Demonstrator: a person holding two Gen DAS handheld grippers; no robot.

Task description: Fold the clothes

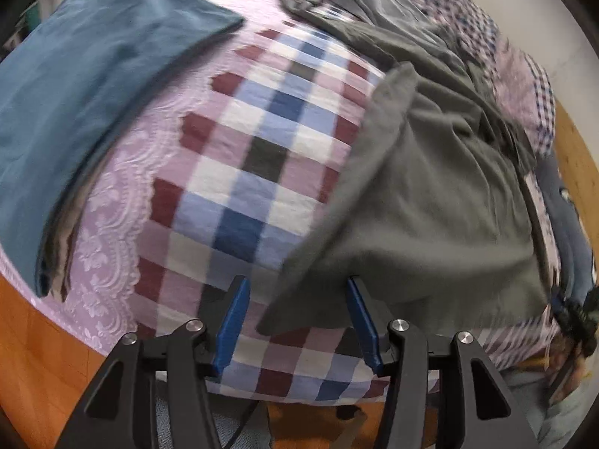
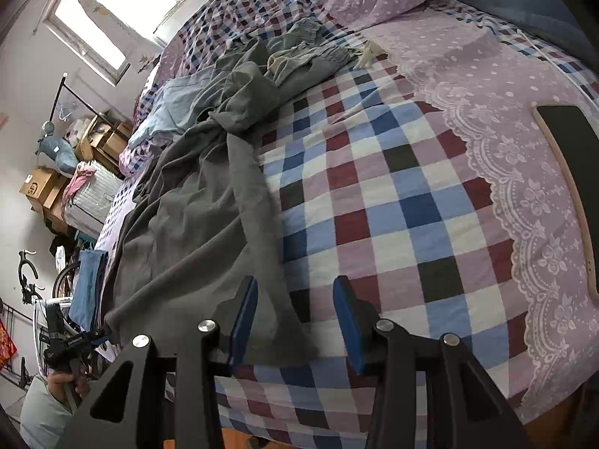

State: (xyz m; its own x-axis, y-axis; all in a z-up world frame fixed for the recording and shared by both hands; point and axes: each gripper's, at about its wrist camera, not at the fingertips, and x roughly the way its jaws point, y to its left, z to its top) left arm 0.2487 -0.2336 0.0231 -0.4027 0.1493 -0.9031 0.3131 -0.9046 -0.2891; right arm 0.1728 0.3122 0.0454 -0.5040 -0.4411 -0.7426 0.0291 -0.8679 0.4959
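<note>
Done so far: a teal garment (image 1: 93, 86) lies folded flat at the left side of the bed (image 1: 262, 172), apparently on top of other folded pieces whose edges show beneath it; I judge that stack finished.
Left to do: the grey garment (image 1: 423, 202) sprawls unfolded and wrinkled along the other side of the bed, and further crumpled clothes (image 2: 299, 52) lie heaped beyond it near the pillows; most of the work seems to remain.
Left gripper (image 1: 297, 321): jaws stand wide apart with nothing between the pads; the grey garment's near corner lies in front of them, unpinched.
Right gripper (image 2: 295, 318): jaws wide apart too, poised over the garment's hem at the bed's near edge, gripping nothing.
Step in hand: probably reaching for two hem corners to spread the grey garment flat.
Hard to make out: the left view is motion-blurred; what kind of garment the grey piece is cannot be told; the number of layers under the teal piece is unclear; the far heap's items blend together.
</note>
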